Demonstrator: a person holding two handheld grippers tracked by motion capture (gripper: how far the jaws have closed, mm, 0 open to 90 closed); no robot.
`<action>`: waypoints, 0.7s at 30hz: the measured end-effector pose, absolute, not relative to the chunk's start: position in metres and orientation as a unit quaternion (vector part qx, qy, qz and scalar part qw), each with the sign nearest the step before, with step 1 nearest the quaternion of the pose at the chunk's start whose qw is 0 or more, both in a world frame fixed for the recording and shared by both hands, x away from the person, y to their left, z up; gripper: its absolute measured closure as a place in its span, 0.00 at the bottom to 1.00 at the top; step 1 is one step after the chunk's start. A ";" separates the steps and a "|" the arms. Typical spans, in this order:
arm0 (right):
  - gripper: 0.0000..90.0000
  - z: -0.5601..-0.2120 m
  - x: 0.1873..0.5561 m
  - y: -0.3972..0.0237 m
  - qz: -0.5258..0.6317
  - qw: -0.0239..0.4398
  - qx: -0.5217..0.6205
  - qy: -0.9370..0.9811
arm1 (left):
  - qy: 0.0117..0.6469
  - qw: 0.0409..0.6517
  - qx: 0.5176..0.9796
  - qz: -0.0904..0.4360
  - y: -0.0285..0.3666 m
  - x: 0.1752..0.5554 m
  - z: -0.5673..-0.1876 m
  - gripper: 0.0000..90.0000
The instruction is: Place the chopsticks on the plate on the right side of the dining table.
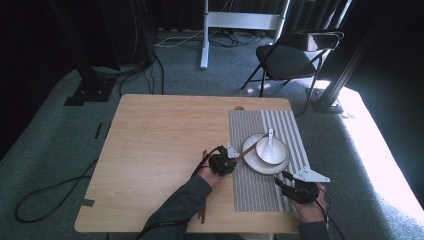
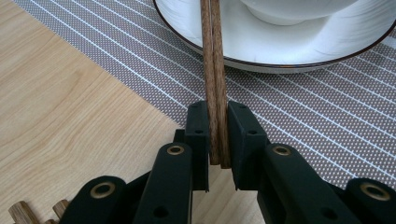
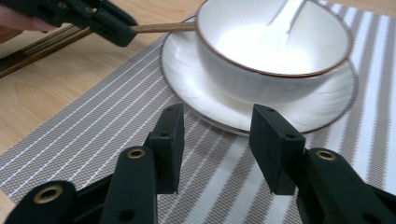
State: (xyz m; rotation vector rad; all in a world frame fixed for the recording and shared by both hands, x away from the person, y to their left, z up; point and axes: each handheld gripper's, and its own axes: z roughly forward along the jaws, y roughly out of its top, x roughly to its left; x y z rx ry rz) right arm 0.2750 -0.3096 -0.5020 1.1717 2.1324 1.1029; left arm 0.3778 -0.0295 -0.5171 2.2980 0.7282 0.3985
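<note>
My left gripper is shut on a pair of brown chopsticks. Their far ends lie over the rim of a white plate with a dark edge. A white bowl stands on that plate and holds a white spoon. The plate sits on a grey striped placemat. From above, the left gripper is just left of the plate. My right gripper hovers over the mat near the bowl, jaws apart with nothing between them. In the high view the right gripper sits below the plate.
More wooden chopsticks lie on the bare wood beside the left hand. Beyond the table a black folding chair stands at the back right, with a white stand post and floor cables.
</note>
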 end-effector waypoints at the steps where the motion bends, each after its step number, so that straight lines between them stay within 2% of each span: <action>1: 0.60 -0.501 0.275 -0.312 0.400 0.236 0.428 0.775 | 0.279 0.342 0.884 0.152 -0.030 0.378 -0.517 0.89; 21: 0.57 -0.494 0.294 -0.346 0.374 0.273 0.477 0.747 | 0.234 0.341 0.896 0.159 -0.038 0.399 -0.509 0.89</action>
